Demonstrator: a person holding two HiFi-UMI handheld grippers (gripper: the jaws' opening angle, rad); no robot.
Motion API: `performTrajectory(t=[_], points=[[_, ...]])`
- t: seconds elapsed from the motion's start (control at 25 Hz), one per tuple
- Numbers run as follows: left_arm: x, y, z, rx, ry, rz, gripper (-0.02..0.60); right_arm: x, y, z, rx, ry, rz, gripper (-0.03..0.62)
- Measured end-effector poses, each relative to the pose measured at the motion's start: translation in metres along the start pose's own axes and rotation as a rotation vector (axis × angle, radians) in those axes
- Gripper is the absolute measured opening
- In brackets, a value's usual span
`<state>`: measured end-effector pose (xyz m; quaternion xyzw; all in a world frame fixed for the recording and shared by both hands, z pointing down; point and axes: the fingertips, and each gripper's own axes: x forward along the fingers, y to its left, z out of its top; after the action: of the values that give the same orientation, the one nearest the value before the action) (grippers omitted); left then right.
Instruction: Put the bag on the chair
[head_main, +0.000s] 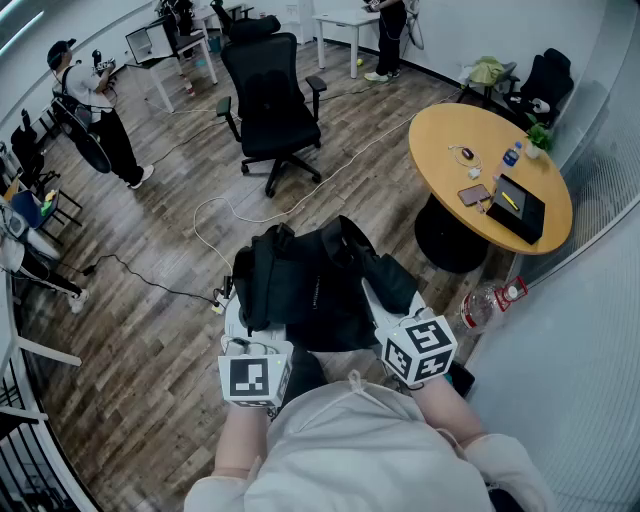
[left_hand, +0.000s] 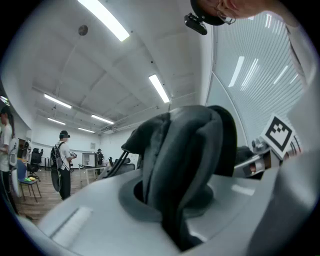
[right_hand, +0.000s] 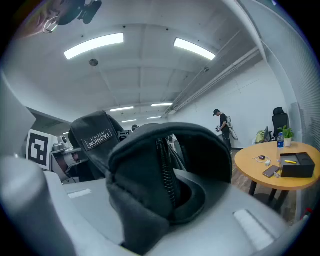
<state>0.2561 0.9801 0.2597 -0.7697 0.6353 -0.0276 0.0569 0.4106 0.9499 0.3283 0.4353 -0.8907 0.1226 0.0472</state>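
A black backpack (head_main: 312, 288) hangs in the air in front of me, held from both sides. My left gripper (head_main: 243, 312) is shut on a dark padded fold of the bag (left_hand: 182, 150) that fills the left gripper view. My right gripper (head_main: 377, 303) is shut on a zippered edge of the bag (right_hand: 162, 170); a "FASHION" label shows on the strap behind it. The black office chair (head_main: 268, 100) stands on the wood floor well ahead of the bag, seat empty, facing roughly toward me.
A round yellow table (head_main: 480, 150) with a phone, a bottle and a black box stands at the right. A water bottle (head_main: 488, 305) lies on the floor by the right wall. A white cable (head_main: 215, 215) snakes over the floor between me and the chair. A person (head_main: 95, 105) stands far left.
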Motion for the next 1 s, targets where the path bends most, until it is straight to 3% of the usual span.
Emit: performTrajectory(t=[0.6, 1.0], points=[[0.006, 0.003, -0.017, -0.006, -0.009, -0.033, 0.028, 0.01, -0.004, -0.011, 0.056, 0.015, 0.004, 0.038], [0.053, 0.05, -0.026, -0.026, -0.007, -0.034, 0.028, 0.074, -0.007, 0.002, 0.059, 0.032, 0.002, 0.038]])
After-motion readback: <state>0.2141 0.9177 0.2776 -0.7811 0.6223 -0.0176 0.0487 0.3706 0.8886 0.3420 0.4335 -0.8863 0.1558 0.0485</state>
